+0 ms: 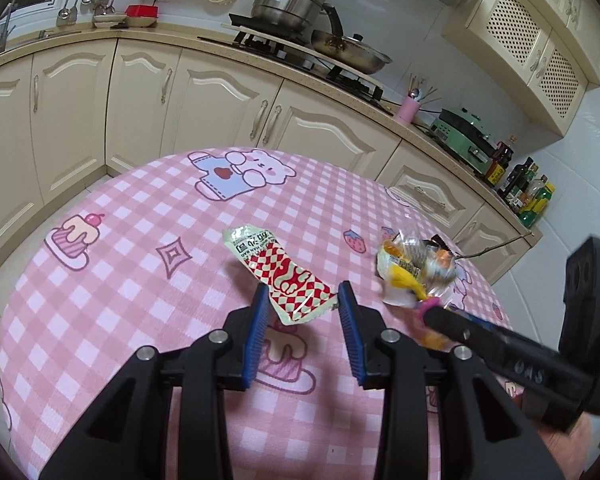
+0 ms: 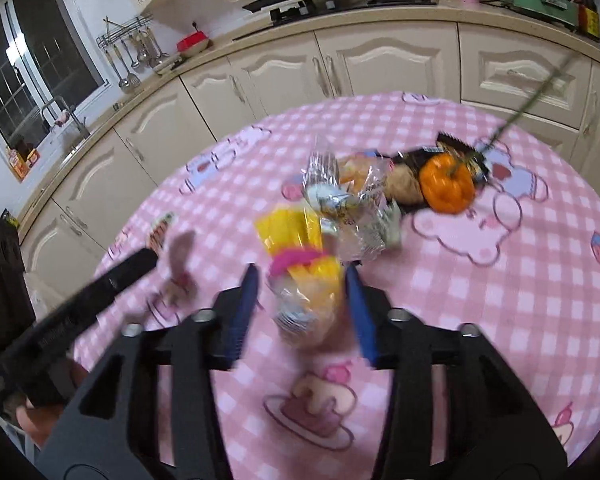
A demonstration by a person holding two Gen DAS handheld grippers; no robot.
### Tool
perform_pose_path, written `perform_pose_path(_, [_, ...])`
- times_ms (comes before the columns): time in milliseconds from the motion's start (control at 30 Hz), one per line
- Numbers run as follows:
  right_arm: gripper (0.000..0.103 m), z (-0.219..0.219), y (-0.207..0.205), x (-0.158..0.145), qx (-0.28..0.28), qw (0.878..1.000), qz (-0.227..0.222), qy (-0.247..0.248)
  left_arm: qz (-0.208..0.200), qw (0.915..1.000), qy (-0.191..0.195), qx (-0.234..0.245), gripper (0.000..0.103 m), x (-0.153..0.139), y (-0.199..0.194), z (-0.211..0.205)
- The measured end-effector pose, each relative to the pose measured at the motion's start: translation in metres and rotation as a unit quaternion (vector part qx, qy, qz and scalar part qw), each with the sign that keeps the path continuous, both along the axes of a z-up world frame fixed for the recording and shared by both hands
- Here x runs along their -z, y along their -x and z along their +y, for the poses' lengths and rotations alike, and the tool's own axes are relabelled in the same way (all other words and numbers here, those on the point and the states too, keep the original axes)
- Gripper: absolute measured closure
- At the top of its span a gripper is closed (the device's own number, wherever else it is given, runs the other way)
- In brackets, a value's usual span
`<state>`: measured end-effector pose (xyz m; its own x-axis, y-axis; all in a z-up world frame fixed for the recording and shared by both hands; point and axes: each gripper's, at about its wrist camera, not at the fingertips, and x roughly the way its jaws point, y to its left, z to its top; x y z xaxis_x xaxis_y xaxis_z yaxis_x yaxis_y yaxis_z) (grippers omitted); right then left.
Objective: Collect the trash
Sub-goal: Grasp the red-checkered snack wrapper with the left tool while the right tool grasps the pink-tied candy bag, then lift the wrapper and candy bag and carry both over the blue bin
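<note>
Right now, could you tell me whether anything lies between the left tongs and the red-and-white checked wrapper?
Nothing visible does. The left tongs are open, with the near end of the red-and-white checked wrapper already between the blue pads. The pile of other trash sits off to the right.

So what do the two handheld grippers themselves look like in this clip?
Both match: the left gripper and the right gripper have black angular linkage arms with silver round pivot bolts, and each finger carries a blue ribbed pad. Seen from the left wrist view, the right unit's black body shows faint pale lettering. No cables or sleeves show.
</note>
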<state>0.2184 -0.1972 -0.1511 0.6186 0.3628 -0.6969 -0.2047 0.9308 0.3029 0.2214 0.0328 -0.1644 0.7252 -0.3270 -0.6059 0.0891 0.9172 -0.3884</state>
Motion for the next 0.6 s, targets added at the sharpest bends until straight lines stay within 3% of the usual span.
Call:
perform_pose_path(67, [0.047,-0.001,0.007,0.0,-0.002,1.0,-0.004,0.009,0.001,1.0,-0.002,0.0,0.068,0.0,0.0,0.0])
perform_pose_path(267, [0.047,0.006,0.012,0.001,-0.017,0.999,-0.007,0.027,0.004,1.0,-0.007,0.004,0.068,0.0,-0.001,-0.004])
perform_pose_path(300, [0.048,0.008,0.01,0.003,-0.018,0.999,-0.005,0.029,0.002,1.0,-0.006,0.006,0.068,0.0,-0.001,-0.004])
perform_pose_path(333, [0.061,0.01,0.008,0.005,-0.021,0.999,-0.003,0.032,0.001,1.0,-0.004,0.007,0.068,-0.001,-0.001,-0.004])
perform_pose_path(400, [0.064,0.014,0.006,0.009,-0.02,0.999,-0.005,0.043,-0.001,0.9999,-0.002,0.012,0.068,-0.001,-0.001,-0.004])
perform_pose_path(600, [0.067,0.001,0.022,0.004,-0.02,1.0,-0.011,0.009,-0.016,0.9992,-0.001,0.038,0.069,-0.004,0.005,-0.009])
